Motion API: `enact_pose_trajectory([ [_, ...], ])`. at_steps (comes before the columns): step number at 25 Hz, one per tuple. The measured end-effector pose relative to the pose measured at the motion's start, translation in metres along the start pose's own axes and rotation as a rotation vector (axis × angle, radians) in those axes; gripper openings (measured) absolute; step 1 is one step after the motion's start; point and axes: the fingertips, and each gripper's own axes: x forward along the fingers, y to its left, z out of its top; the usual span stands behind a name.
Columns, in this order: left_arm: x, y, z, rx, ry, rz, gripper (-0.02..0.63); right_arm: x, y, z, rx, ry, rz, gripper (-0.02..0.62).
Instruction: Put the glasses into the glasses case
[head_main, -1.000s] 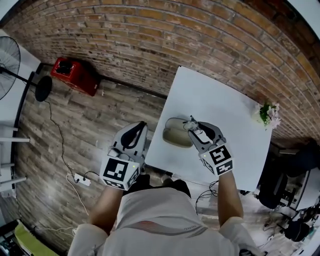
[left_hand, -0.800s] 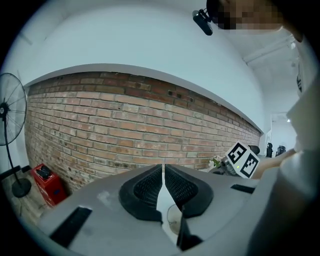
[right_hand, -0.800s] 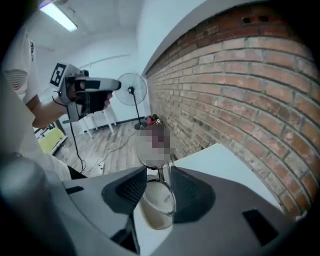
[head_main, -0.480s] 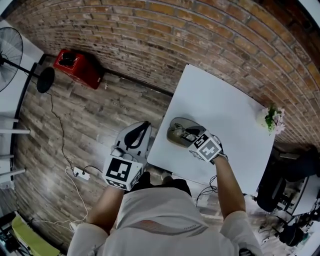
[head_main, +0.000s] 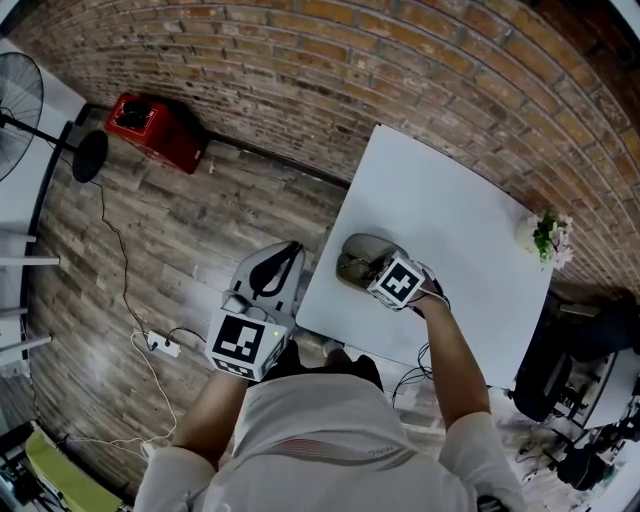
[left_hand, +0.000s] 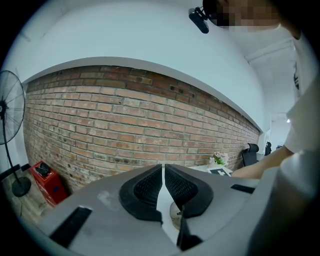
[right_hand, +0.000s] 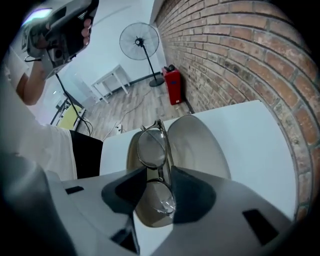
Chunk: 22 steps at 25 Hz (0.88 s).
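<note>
Two jaws of my right gripper (right_hand: 159, 176) were clamped on the glasses (right_hand: 151, 148) near the bridge, holding them on edge, pointed down over the open case (right_hand: 200, 140). The case lay on the white table (right_hand: 250, 135), near the edge closest to me. My left gripper (left_hand: 163, 175) was closed on nothing, held off the table's side above the wood floor (head_main: 150, 250), facing the brick wall (left_hand: 125, 125).

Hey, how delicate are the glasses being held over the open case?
Probably light and fragile: the glasses have thin wire rims and clear lenses. Pinched near the bridge by the fingers, they may swivel if bumped.
</note>
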Motion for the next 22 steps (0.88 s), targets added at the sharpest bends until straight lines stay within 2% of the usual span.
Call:
enact_pose_trajectory([
  [5, 0.003, -0.004, -0.004, 0.001, 0.011, -0.011, 0.028, 0.008, -0.002, -0.007, 0.013, 0.071, 0.010, 0.204],
  [12, 0.005, -0.005, -0.007, -0.001, 0.019, -0.018, 0.028, 0.019, 0.006, -0.015, -0.016, 0.175, 0.068, 0.207],
  [22, 0.001, -0.005, -0.008, 0.005, 0.024, -0.022, 0.028, 0.024, 0.010, -0.018, -0.025, 0.187, 0.048, 0.209],
])
